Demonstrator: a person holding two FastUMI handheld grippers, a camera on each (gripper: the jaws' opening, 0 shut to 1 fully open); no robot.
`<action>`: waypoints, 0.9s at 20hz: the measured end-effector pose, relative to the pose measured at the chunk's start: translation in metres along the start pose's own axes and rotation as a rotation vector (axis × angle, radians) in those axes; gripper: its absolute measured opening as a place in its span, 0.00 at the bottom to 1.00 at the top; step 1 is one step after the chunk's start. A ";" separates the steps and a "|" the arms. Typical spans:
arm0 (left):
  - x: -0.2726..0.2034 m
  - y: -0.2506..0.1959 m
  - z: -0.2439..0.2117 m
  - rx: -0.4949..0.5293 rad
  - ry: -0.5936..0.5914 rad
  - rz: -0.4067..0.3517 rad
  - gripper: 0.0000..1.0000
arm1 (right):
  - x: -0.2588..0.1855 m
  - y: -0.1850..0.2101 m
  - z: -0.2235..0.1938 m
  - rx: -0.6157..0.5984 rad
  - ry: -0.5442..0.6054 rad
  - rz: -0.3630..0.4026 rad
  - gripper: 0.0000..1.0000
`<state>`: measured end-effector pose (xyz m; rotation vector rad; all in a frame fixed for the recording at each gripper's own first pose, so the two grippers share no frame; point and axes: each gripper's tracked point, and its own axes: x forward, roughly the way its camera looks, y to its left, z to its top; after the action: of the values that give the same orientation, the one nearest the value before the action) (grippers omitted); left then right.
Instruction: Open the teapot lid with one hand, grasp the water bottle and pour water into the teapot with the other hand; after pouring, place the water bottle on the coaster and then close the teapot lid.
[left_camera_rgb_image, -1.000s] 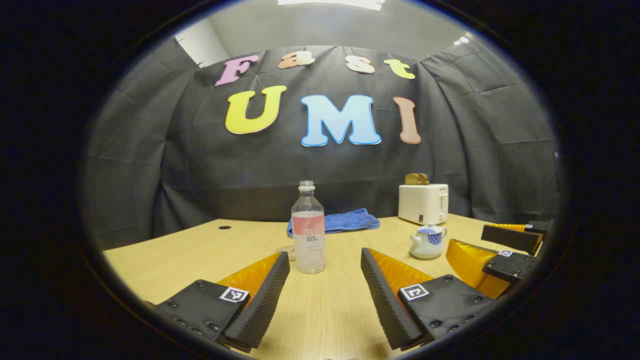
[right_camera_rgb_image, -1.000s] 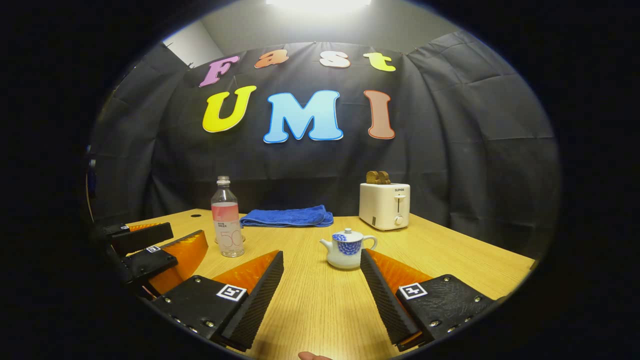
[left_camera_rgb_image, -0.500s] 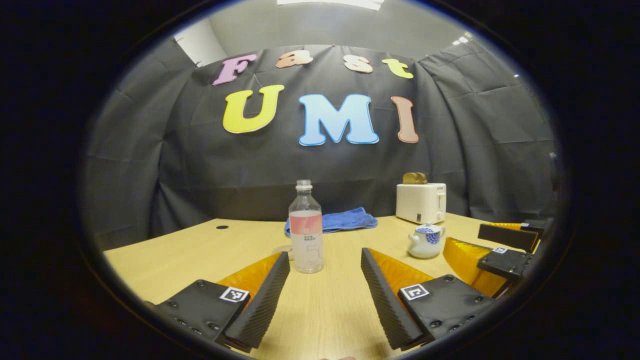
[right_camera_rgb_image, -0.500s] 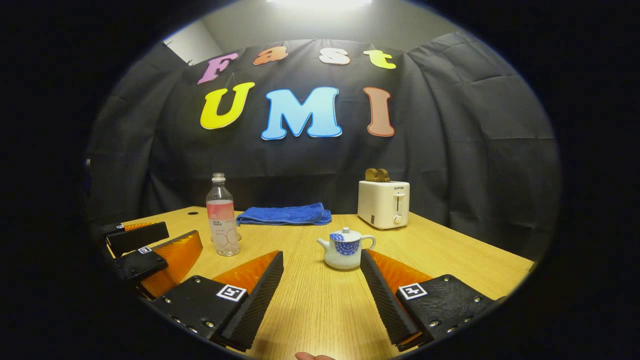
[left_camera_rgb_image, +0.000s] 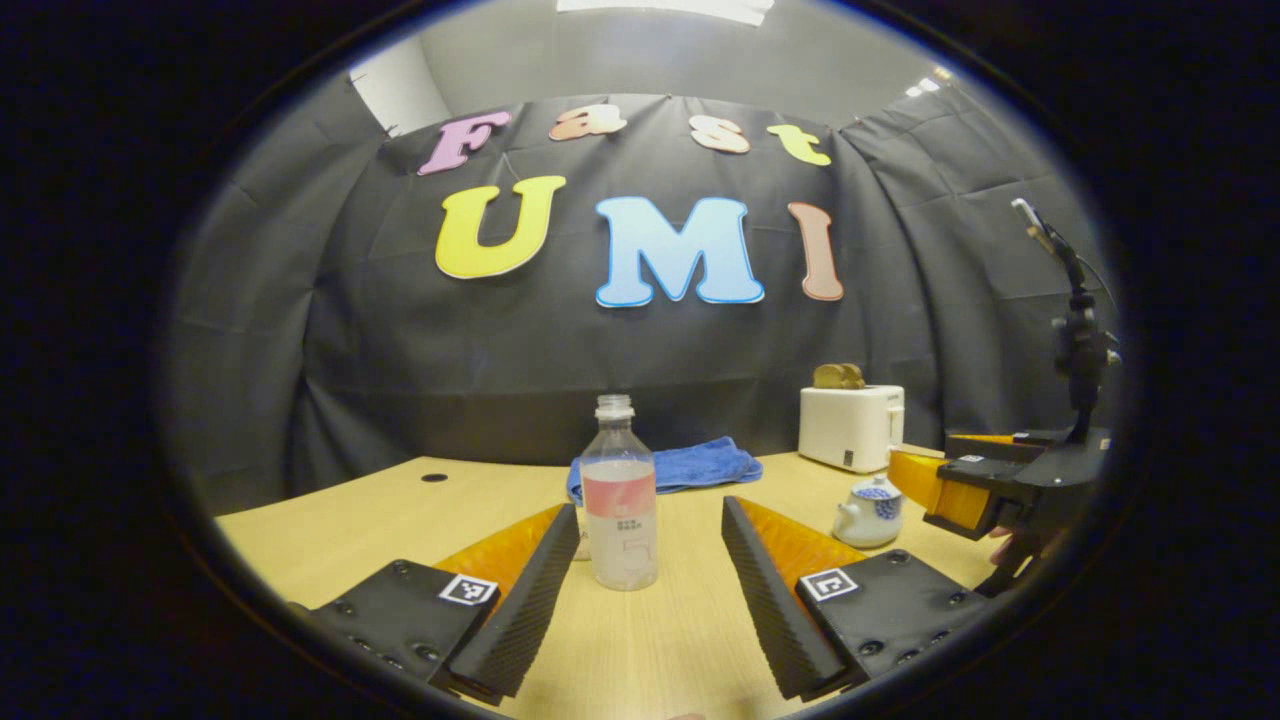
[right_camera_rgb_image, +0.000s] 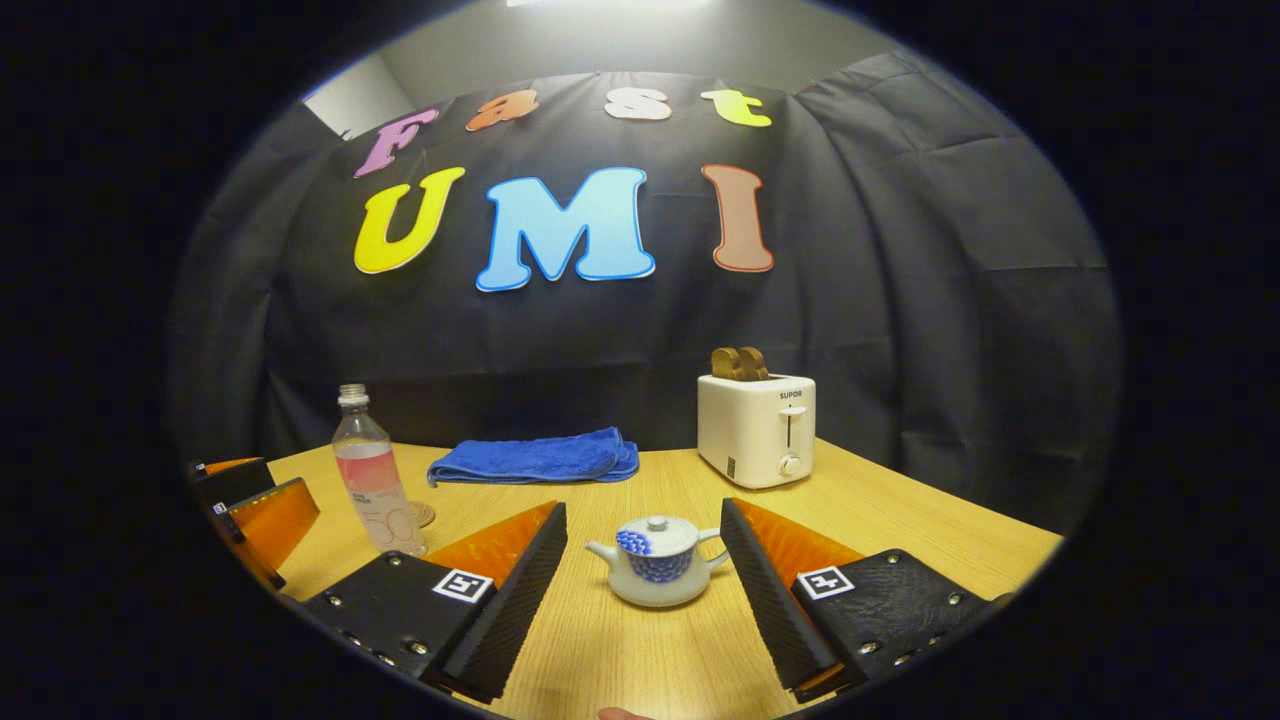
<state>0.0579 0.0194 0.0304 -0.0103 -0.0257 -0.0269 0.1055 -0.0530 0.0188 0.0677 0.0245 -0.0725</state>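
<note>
A clear water bottle (left_camera_rgb_image: 620, 500) with a pink label and no cap stands upright on the wooden table (left_camera_rgb_image: 330, 510), just ahead of my open left gripper (left_camera_rgb_image: 650, 508) and between its fingertips. The white teapot with blue pattern (right_camera_rgb_image: 655, 575) sits with its lid (right_camera_rgb_image: 655, 535) on, low between the fingers of my open right gripper (right_camera_rgb_image: 645, 510). Neither gripper touches anything. In the right gripper view the bottle (right_camera_rgb_image: 375, 480) stands at left with a round coaster (right_camera_rgb_image: 425, 515) just behind it. The teapot (left_camera_rgb_image: 868, 510) lies under the right gripper (left_camera_rgb_image: 985, 480).
A folded blue towel (right_camera_rgb_image: 535, 458) lies at the back of the table, and a white toaster (right_camera_rgb_image: 757, 425) with bread stands to its right. A hand (left_camera_rgb_image: 1020, 545) holds the right gripper. The left gripper (right_camera_rgb_image: 250, 500) shows at the left edge.
Both grippers moved forward. The bottle now sits nearer my left fingertips, and the teapot has come between my right fingers. The right gripper rose over the teapot in the left gripper view.
</note>
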 end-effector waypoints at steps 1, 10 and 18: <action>0.006 0.006 0.002 -0.012 0.001 0.004 1.00 | 0.010 -0.005 -0.002 0.012 0.012 -0.012 0.95; 0.048 0.032 -0.014 -0.038 0.051 0.028 1.00 | 0.061 -0.006 -0.018 -0.073 0.064 -0.010 0.84; 0.051 0.036 -0.009 -0.019 0.049 0.021 1.00 | 0.071 0.002 -0.028 -0.074 0.099 0.006 0.15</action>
<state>0.1101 0.0537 0.0222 -0.0289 0.0233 -0.0063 0.1755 -0.0541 -0.0114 -0.0026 0.1257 -0.0626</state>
